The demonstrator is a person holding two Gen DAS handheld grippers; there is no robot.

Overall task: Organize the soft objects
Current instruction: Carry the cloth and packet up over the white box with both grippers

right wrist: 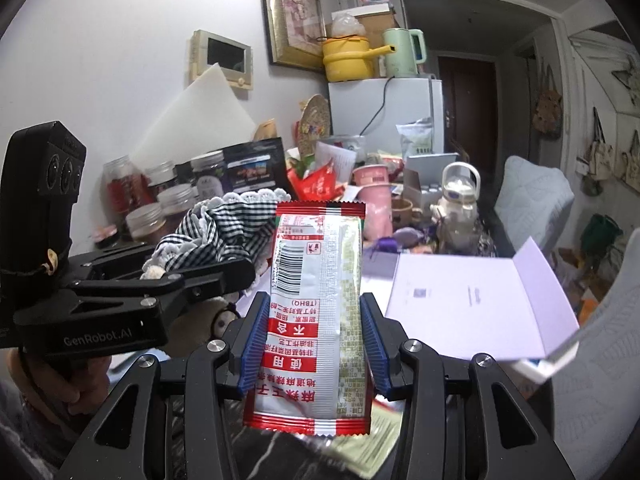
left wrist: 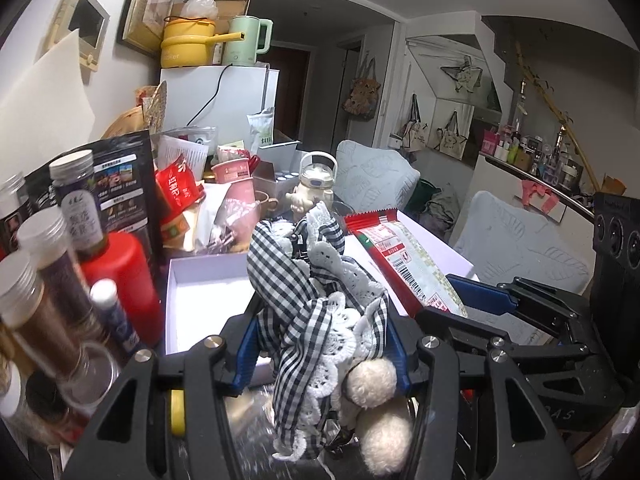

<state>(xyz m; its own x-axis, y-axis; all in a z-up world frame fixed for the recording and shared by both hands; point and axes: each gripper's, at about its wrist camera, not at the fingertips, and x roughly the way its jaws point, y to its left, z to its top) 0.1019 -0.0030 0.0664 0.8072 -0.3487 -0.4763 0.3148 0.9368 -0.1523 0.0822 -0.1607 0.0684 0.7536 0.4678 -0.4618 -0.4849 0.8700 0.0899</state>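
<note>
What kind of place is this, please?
Probably a lived-in flat, at a cluttered table: a small white fridge bearing a yellow pot, tote bags hung on the wall, and a framed picture.

The gingham cloth hangs left of the snack packet, above the open box.

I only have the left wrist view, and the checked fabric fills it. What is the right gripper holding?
Observer: The right gripper is shut on a red and white snack packet, held upright between its blue pads.
Operator: Does the packet touch the fabric?
Observer: In the right wrist view the checked lace-trimmed fabric sits just behind the packet's left edge; contact I cannot tell.
Operator: I see a white box. Is its lid around?
Observer: Yes, an open white lid flap lies to the right of the packet.
</note>
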